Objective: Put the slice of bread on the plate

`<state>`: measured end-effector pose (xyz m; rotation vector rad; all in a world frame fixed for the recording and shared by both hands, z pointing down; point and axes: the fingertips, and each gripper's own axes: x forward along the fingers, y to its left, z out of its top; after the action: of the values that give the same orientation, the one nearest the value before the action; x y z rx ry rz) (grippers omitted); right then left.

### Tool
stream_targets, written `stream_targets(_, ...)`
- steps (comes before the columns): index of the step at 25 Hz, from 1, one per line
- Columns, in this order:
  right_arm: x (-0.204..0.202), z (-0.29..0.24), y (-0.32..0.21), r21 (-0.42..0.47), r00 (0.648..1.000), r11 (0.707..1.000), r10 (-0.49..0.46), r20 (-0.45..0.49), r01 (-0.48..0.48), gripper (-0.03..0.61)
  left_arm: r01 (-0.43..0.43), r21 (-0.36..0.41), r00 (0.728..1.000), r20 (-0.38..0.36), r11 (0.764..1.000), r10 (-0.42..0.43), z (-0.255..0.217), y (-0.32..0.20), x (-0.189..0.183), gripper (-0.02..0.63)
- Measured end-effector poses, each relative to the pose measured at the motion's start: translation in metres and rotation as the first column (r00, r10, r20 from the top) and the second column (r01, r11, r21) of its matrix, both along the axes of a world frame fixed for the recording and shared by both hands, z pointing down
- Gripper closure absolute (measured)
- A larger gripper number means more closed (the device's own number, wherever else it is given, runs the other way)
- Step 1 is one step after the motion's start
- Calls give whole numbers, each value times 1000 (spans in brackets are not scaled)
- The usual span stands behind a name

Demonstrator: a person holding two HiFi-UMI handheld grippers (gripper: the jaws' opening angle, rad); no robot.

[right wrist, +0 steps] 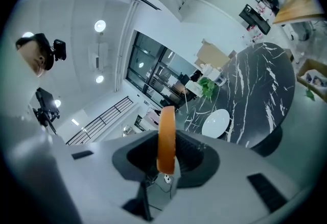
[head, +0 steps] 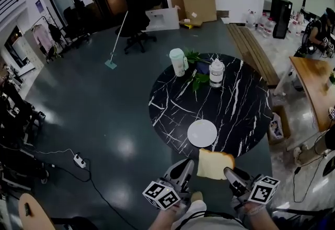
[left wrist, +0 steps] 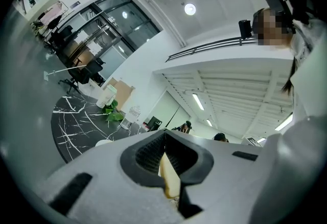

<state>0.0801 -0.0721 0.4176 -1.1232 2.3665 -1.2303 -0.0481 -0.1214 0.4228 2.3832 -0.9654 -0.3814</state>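
Head view: one round black marble table [head: 246,113] carries one white plate [head: 202,133] near its near edge, and two containers, a white jug [head: 179,62] and a clear jar [head: 216,73], at the far edge beside one leafy plant [head: 196,66]. One slice of bread [head: 214,164] hangs just off the near edge, apart from the plate, between the left gripper [head: 184,170] and the right gripper [head: 231,174].

Left gripper view: the jaws stand narrow, pinching the slice's pale edge (seen edge-on).

Right gripper view: the jaws stand narrow, clamped on the brown crust.
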Motion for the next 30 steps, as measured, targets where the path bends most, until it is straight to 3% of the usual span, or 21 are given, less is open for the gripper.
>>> stream_targets(13,-12,16,-47,-49,1000,999,0,2,0,491,2,-47,999,-40,999,-4,24,-45,-14,606)
stream_targets(25,-7,50,-98,-91,998,994,-53,23,55,491,79,-93,996,-39,993,-83,56,-78,-11,606)
stream_targets(30,-3,68,-120,-105,998,993,-44,44,49,491,69,-45,997,34,997,-68,67,-93,-1,606)
